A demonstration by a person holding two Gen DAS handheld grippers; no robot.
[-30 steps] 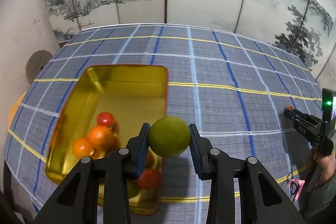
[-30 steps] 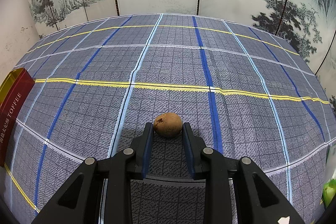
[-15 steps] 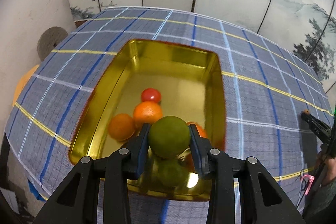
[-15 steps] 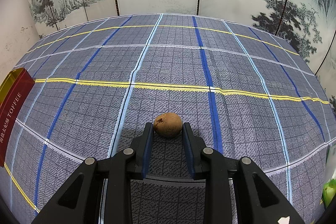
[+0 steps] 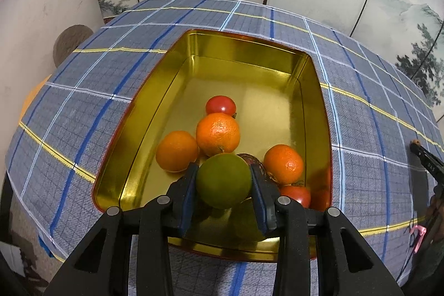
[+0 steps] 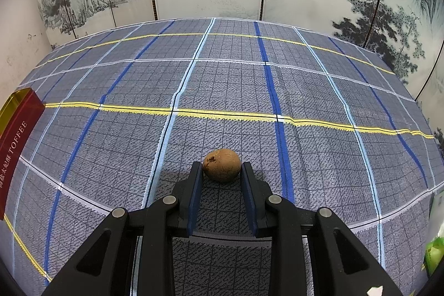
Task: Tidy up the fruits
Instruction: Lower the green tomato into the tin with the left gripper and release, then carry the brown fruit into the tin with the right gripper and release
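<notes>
Left wrist view: green fruit is pinched between the pads of the left claw, held above the near end of the gold tin. A second ago the same fruit hung off the tin's right edge over the checked tabletop; the tin now fills the frame beneath it, so the carry is judged nearly complete, with release the remaining step. Inside the tin, three oranges and a red tomato lie just beyond the fruit, another tomato to its right. Right wrist view: right claw, unchanged, is pressed onto a small brown fruit well right of the tin, resting on the tabletop, still to be delivered.
</notes>
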